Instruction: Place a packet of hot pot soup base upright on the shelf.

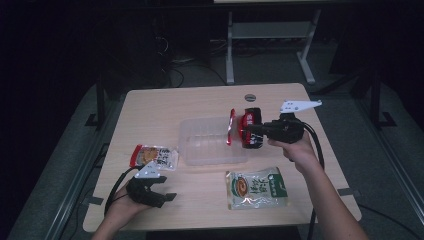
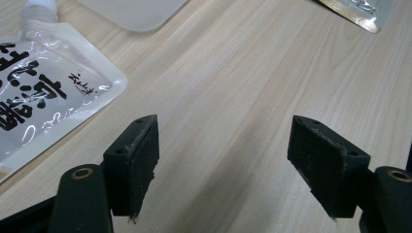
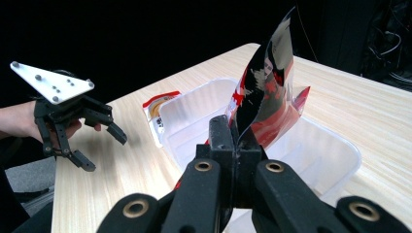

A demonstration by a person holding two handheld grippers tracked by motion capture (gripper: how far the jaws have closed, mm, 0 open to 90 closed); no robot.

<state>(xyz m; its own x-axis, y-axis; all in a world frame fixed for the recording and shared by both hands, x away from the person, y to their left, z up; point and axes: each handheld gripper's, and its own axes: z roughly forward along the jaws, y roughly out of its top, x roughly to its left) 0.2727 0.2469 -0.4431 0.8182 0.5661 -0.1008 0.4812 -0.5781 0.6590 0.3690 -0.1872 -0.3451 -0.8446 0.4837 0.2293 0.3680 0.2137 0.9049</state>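
My right gripper is shut on the edge of a red and black snack packet, which it holds upright over the right end of a clear plastic container. In the right gripper view the packet rises from the closed jaws above the container. My left gripper is open near the table's front left corner, just in front of a white and orange packet. In the left gripper view there is bare wood between its jaws, and the white packet lies to their left.
A green and clear soup packet lies flat near the front edge, right of centre. The wooden table has a grommet hole at the back. Dark floor and a desk frame lie beyond.
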